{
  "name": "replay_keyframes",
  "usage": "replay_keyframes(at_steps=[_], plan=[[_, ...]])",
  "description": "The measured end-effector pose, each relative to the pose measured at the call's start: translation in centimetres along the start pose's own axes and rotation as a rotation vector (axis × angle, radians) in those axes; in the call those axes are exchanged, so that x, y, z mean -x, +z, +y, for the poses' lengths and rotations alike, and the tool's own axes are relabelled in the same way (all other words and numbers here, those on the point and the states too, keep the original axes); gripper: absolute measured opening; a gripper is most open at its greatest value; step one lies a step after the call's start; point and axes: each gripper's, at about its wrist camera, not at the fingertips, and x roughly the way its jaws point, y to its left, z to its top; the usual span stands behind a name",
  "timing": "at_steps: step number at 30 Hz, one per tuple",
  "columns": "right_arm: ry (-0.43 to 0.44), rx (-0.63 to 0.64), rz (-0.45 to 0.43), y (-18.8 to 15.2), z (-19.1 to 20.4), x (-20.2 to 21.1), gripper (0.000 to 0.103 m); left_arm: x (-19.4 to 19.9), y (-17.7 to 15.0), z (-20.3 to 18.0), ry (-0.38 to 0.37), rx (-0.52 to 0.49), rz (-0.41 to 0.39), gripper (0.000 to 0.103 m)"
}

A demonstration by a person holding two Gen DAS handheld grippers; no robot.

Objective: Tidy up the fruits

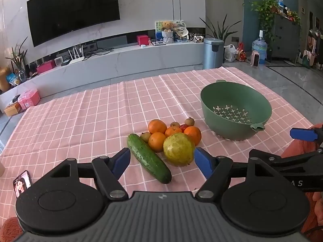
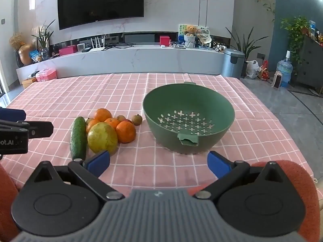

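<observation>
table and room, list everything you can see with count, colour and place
cucumber: one, green, near-left edge of the fruit pile
large fruit: one, yellow-green, front of the pile, beside the cucumber
oranges: four, orange, behind the large fruit
small fruits: about three, brownish, plus a red one, back of the pile
colander: one, green, empty, right of the pile
tablecloth: one, pink checked, covers the table
phone: one, screen lit, near-left of the cloth
television: one, black, on the wall
bin: one, blue-grey, beyond the table
left gripper: blue fingers open, empty
right gripper: blue fingers open, empty
</observation>
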Motion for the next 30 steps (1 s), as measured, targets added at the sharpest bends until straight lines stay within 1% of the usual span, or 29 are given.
replay_keyframes(at_steps=[6,30], plan=[[-0.003,-0.004,-0.021,-0.35,-0.4,0.02,0.099,-0.29,-0.07,-0.13,-0.002,-0.001,0.0,0.085],[-0.001,0.023,-0.016,-0.71,-0.04,-0.17,0.099,-0.36,-0.19,-0.2,0.001,-0.002,0.002,0.085]])
